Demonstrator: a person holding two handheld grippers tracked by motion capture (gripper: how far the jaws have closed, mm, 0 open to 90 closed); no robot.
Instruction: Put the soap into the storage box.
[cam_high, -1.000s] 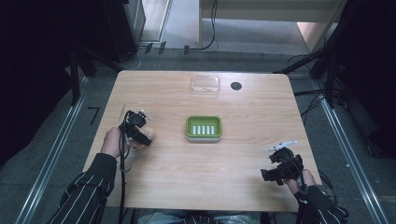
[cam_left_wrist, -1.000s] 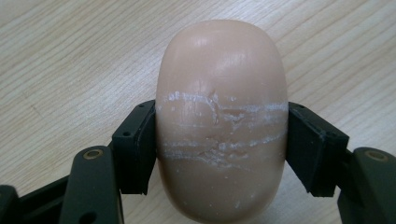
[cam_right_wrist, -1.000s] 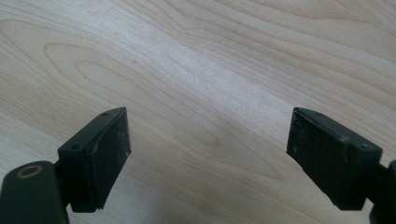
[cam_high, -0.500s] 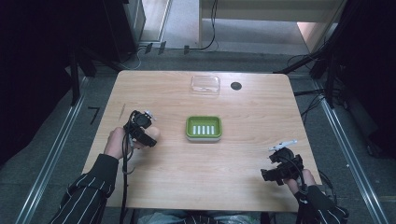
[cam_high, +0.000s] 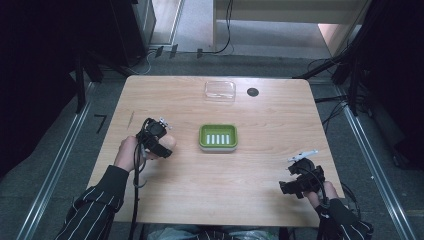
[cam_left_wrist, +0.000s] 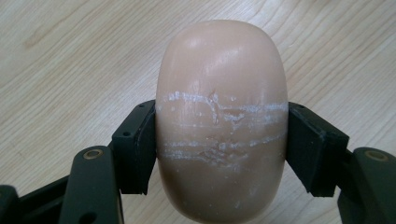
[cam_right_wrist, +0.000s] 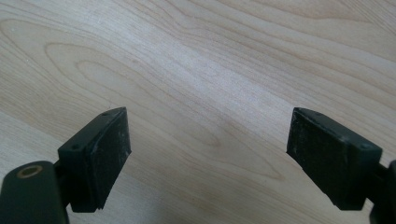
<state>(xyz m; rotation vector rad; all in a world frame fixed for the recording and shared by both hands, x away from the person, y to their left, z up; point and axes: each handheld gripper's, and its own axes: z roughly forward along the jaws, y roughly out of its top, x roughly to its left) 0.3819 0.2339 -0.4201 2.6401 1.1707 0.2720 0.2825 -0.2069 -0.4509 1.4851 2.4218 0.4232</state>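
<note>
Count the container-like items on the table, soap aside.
2: a green soap dish at the table's centre, and a clear plastic lid or box near the far edge. Nothing seems hidden.

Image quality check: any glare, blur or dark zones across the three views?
High view: table evenly lit, surroundings nearly black, clear lid low in contrast against the wood. Left gripper view: sharp, soft sheen on top of the bar of soap, its white scuff marks crisp. Right gripper view: wood grain in focus, a mild bright band across the middle, the near parts of the right tool slightly soft.
</note>
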